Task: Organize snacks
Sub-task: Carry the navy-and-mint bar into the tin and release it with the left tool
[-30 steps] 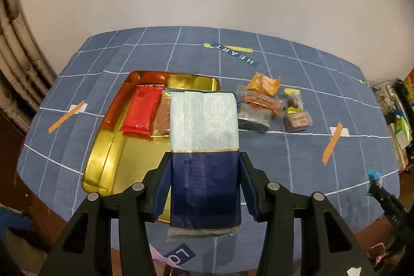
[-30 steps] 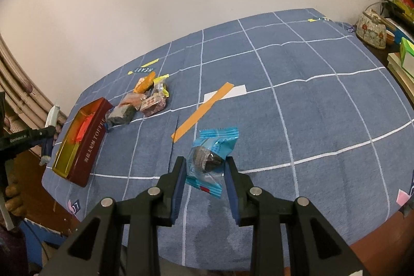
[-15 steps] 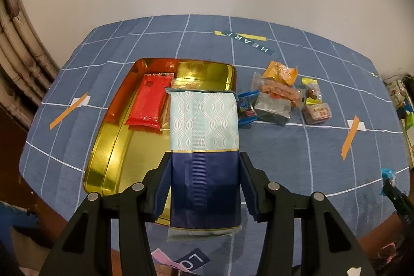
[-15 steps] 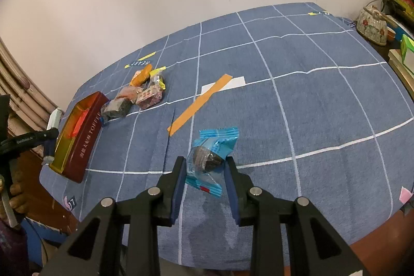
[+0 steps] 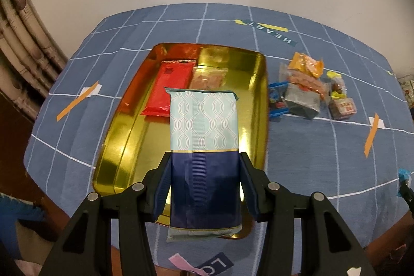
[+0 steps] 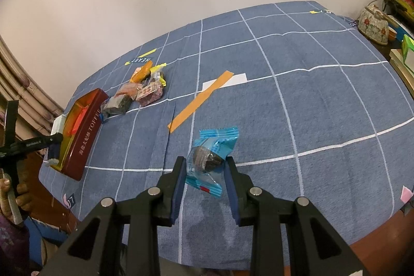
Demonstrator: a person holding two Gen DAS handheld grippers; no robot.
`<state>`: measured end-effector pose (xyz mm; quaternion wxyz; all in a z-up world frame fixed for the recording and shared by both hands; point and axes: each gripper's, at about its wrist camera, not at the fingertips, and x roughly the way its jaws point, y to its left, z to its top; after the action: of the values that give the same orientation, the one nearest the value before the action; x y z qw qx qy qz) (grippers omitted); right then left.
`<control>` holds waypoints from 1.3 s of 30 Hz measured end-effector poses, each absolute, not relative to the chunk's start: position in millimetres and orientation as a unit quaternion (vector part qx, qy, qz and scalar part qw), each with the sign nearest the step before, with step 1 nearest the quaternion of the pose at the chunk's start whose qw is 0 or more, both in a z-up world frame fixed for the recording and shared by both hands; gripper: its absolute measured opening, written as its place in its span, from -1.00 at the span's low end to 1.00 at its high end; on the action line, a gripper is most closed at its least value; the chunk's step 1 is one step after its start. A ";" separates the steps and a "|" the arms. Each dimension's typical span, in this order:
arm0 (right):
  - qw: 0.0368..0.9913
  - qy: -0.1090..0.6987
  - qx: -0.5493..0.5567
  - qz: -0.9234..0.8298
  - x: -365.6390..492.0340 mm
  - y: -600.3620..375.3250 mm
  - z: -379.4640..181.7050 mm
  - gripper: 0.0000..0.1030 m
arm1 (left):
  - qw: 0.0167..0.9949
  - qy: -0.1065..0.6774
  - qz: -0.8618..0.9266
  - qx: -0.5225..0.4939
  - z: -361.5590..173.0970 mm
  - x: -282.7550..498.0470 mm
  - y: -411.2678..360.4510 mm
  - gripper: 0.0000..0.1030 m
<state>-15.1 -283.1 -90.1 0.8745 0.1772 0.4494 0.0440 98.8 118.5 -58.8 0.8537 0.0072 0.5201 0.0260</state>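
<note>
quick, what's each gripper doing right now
left gripper: shut on the blue packet, over the gold tin.
right gripper: shut on the blue candy.

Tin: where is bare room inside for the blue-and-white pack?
The tin is crowded only at its far left, where the red pack and a clear pack lie side by side. Its gold floor nearer the left gripper and along the right wall is bare.

blue checked tablecloth (image 6: 310, 105), orange tape (image 6: 199, 101), floral pot (image 6: 374, 23)
</note>
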 end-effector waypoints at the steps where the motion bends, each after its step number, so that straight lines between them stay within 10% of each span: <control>1: 0.874 0.450 0.177 0.044 -15.0 -283.0 -90.4 -0.42 | 0.854 0.519 0.030 0.008 -59.5 99.1 121.1 -0.12; 39: 0.863 0.471 0.173 0.050 -12.0 -279.9 -100.0 -0.42 | 0.845 0.523 0.097 0.047 -90.2 118.5 174.1 -0.12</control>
<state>-12.0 -279.9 -100.0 0.8633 0.1734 0.4712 0.0504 118.5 174.1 -90.2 0.8455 0.0466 0.5231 0.0965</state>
